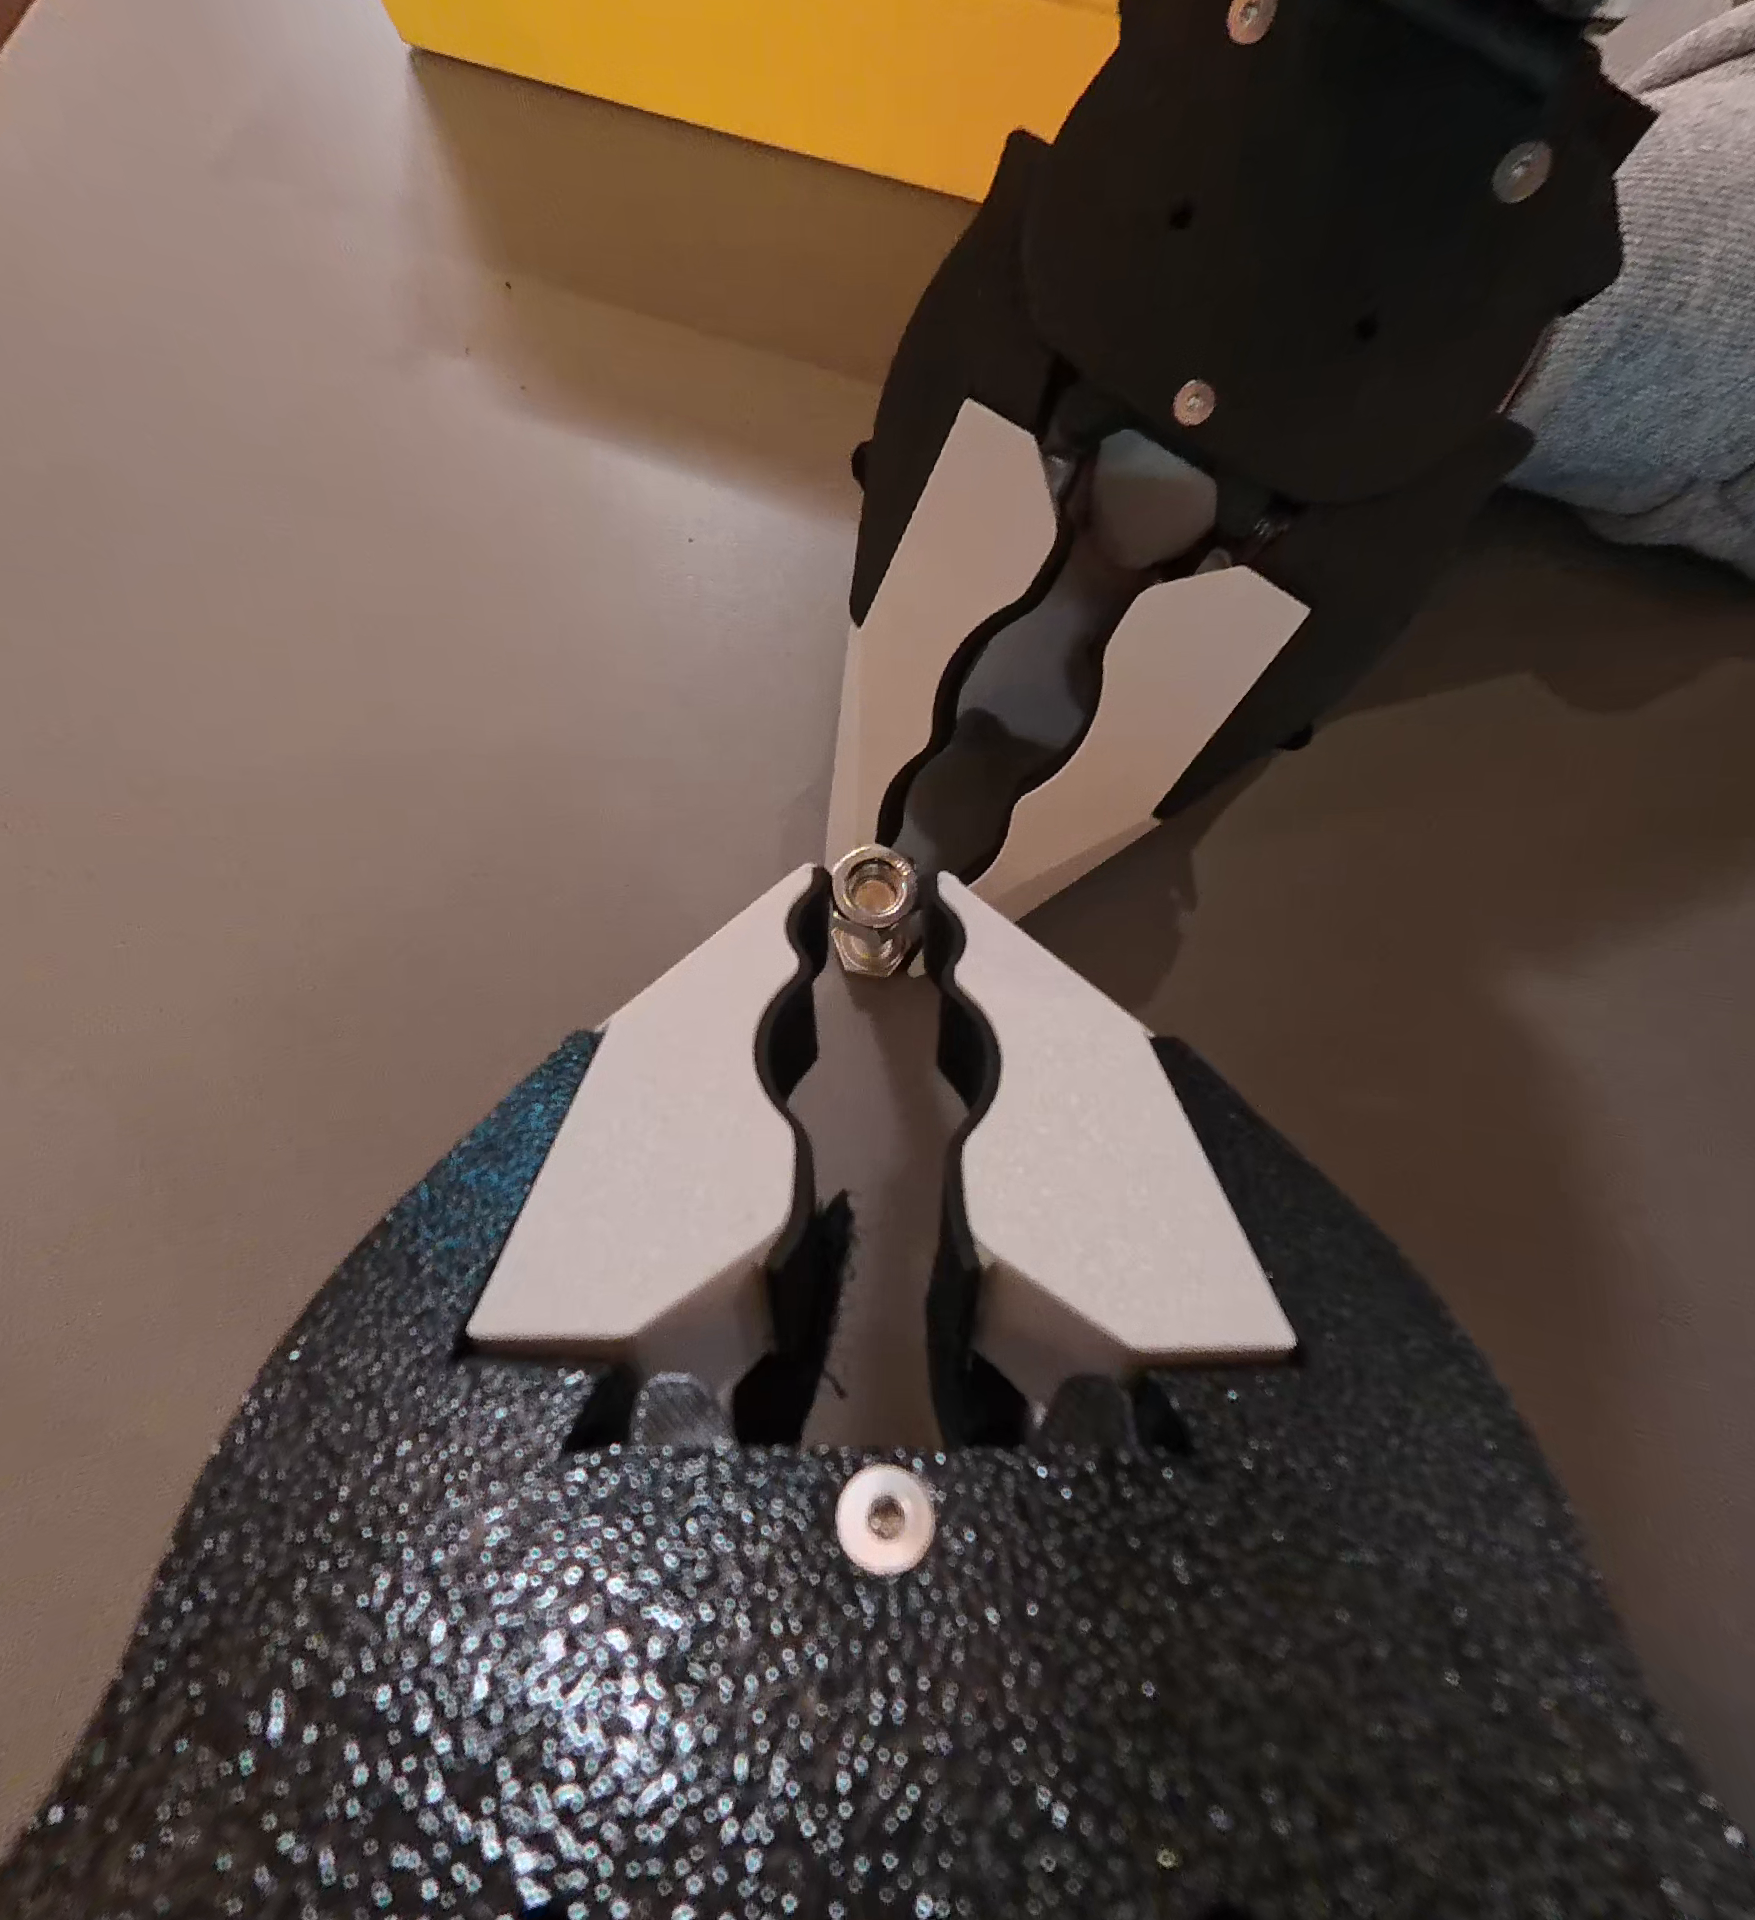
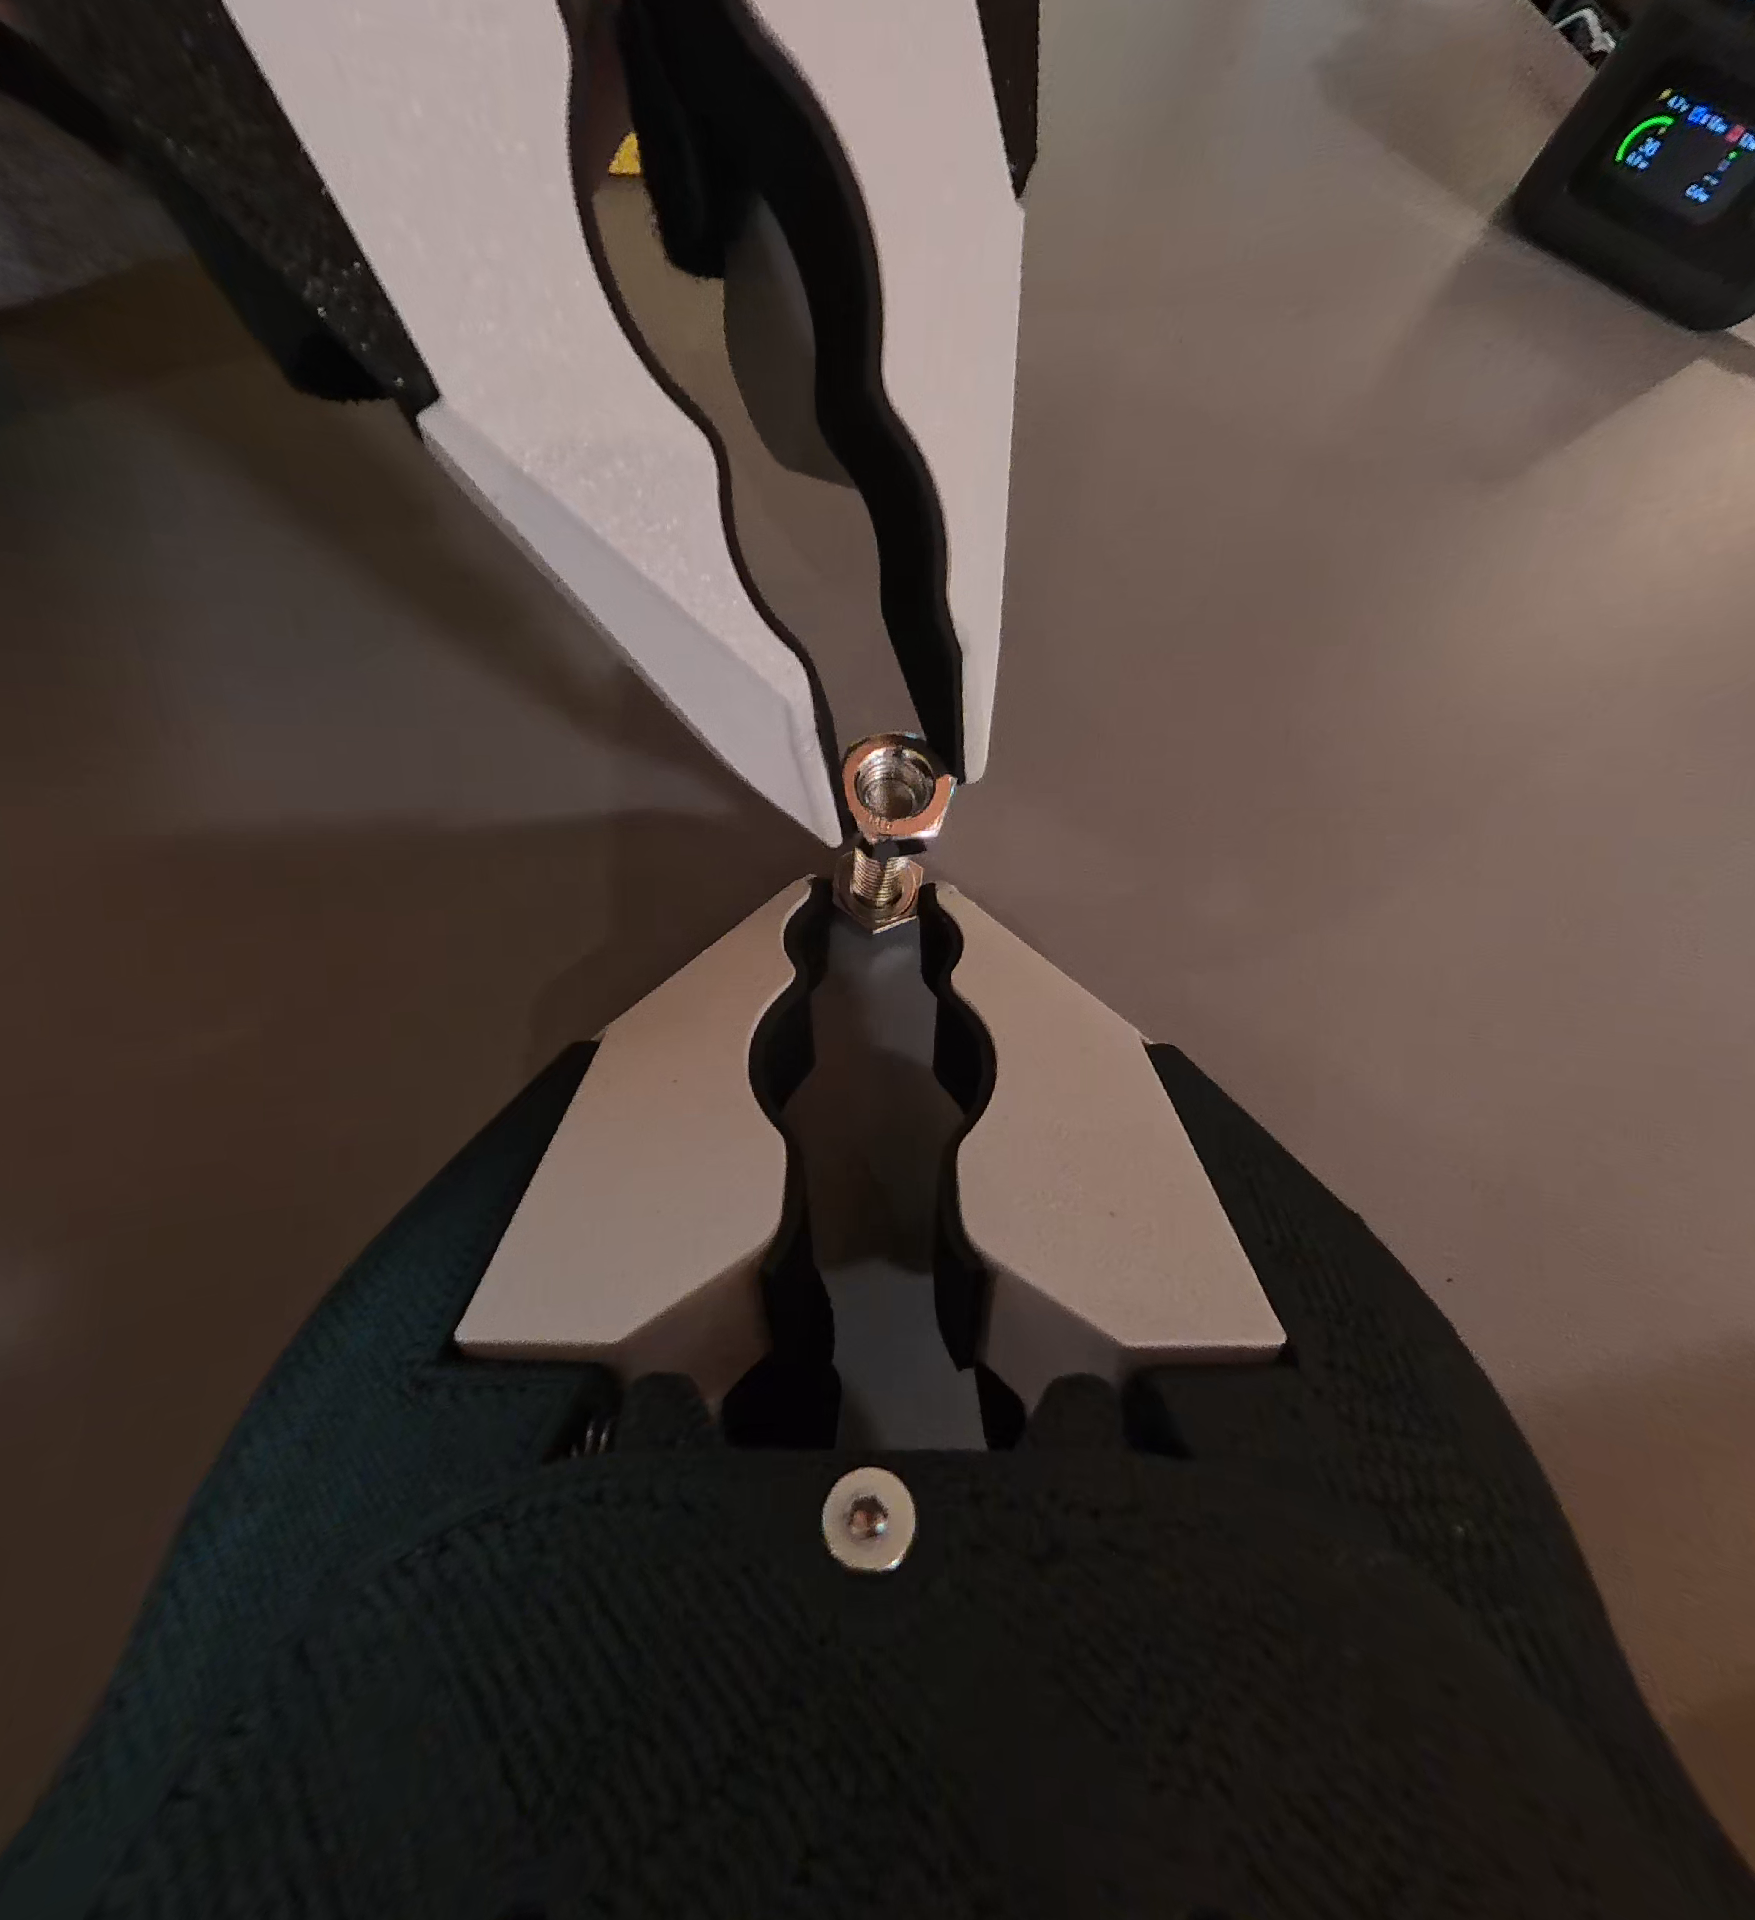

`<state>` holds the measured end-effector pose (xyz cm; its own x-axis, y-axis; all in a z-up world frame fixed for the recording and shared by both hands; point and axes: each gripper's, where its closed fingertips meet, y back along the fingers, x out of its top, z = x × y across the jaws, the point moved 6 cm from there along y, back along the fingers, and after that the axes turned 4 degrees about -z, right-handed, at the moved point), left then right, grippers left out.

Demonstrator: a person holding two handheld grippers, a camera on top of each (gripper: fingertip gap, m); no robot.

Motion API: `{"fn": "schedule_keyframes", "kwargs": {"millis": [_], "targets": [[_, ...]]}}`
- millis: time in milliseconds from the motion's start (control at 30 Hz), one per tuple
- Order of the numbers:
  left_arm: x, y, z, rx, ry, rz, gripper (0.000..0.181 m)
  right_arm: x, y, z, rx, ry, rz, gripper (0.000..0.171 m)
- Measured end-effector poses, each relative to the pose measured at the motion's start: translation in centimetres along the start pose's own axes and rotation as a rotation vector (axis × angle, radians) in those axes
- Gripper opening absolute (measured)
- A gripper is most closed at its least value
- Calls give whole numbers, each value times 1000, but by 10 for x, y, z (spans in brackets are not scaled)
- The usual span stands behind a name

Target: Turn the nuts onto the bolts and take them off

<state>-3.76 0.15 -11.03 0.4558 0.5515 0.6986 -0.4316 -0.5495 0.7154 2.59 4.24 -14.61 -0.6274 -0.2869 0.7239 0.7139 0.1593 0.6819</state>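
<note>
Spanning the frame, tan table; yellow box, maybe.

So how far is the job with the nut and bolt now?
Done: both pieces are gripped. In hand: the left jaws hold the nut at the bolt tip, the right jaws hold its head. Left: bare thread shows below; on or off, unclear.
</note>
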Motion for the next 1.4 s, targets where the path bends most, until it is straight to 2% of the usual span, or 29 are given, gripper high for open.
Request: {"fn": "schedule_keyframes", "kwargs": {"millis": [1200, 1400], "targets": [[-4, 2, -1, -26, 65, -24, 20, 0, 0, 0, 3, -3, 0, 16], [-2, 7, -1, -51, 82, 22, 22, 0, 0, 0, 5, -4, 0, 16]]}}
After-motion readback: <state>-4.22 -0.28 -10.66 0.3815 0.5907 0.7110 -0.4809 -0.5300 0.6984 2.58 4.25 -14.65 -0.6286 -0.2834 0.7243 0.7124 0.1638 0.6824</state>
